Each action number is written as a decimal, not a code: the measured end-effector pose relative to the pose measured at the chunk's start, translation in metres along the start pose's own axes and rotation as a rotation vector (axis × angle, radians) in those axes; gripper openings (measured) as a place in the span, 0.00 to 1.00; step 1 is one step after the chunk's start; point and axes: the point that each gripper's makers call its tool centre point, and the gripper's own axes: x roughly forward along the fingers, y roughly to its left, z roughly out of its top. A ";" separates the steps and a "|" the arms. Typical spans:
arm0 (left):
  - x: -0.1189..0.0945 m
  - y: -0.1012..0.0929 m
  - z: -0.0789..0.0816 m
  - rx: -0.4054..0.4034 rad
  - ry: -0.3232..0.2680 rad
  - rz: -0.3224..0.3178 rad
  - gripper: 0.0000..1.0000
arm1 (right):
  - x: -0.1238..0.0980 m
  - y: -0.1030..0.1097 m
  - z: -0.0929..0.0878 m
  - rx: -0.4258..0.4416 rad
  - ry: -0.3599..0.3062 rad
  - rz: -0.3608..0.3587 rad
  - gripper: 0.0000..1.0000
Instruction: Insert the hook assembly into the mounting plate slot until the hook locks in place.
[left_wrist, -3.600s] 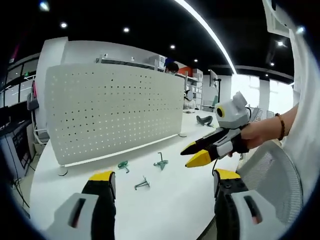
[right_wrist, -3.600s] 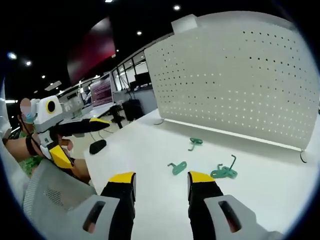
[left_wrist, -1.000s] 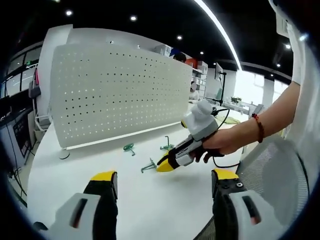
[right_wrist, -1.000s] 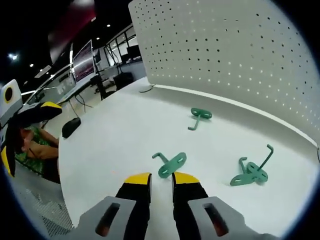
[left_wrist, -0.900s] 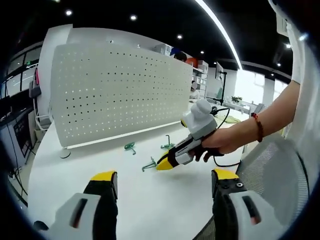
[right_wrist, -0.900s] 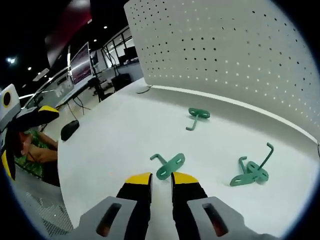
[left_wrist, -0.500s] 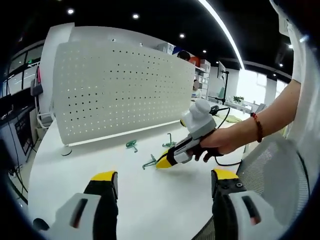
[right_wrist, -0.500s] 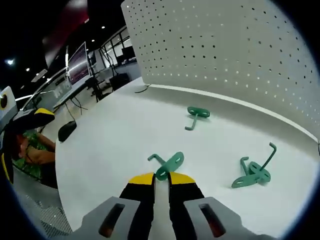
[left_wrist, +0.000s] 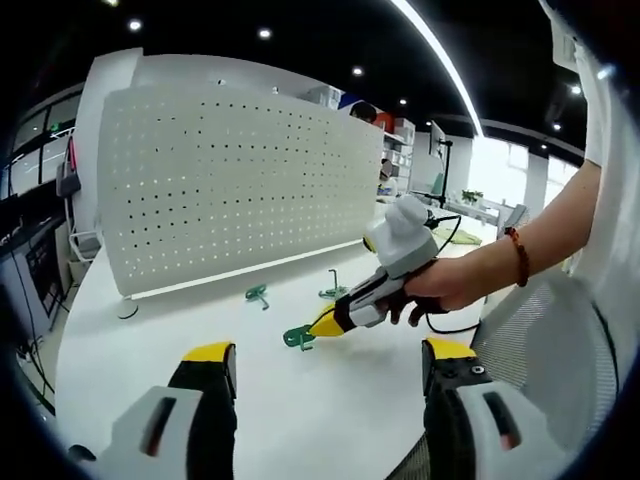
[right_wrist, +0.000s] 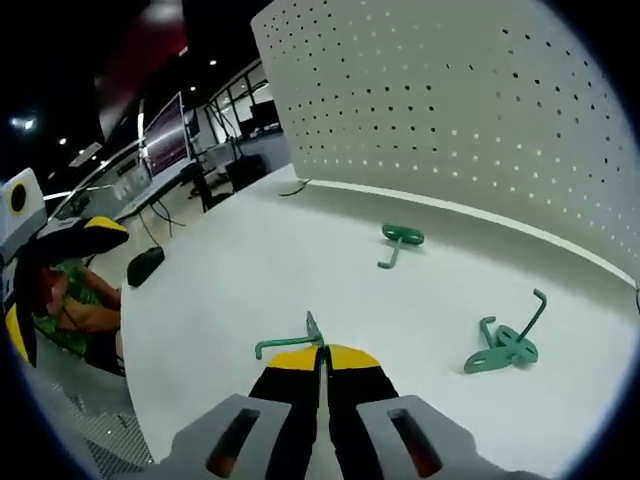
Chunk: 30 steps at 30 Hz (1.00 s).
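Hook work is only at its first stage, by my reckoning. The right gripper (right_wrist: 322, 352) has its jaws pressed together on a green hook (right_wrist: 290, 341), which is pinched at the yellow tips and seems just lifted off the white table (right_wrist: 220, 290); the left gripper view shows the same hold from the side (left_wrist: 298, 337). The left gripper (left_wrist: 320, 360) hangs back with its jaws wide apart, holding nothing. Two more green hooks (spares, I suppose) lie on the table, one near the board (right_wrist: 397, 240) and one off to the side (right_wrist: 505, 340). The white pegboard (right_wrist: 470, 110) stands upright well beyond the held hook, so carrying, lining up with a slot and pushing home until it locks all remain.
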 end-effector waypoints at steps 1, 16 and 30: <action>0.000 -0.001 0.000 0.002 0.001 -0.001 0.78 | 0.001 0.002 -0.002 0.005 0.010 0.006 0.00; 0.000 -0.010 0.000 0.051 0.015 -0.011 0.75 | -0.018 0.013 0.004 0.064 -0.008 0.032 0.00; 0.004 -0.019 0.006 0.186 0.045 -0.029 0.62 | -0.046 0.027 0.016 0.107 -0.035 0.072 0.00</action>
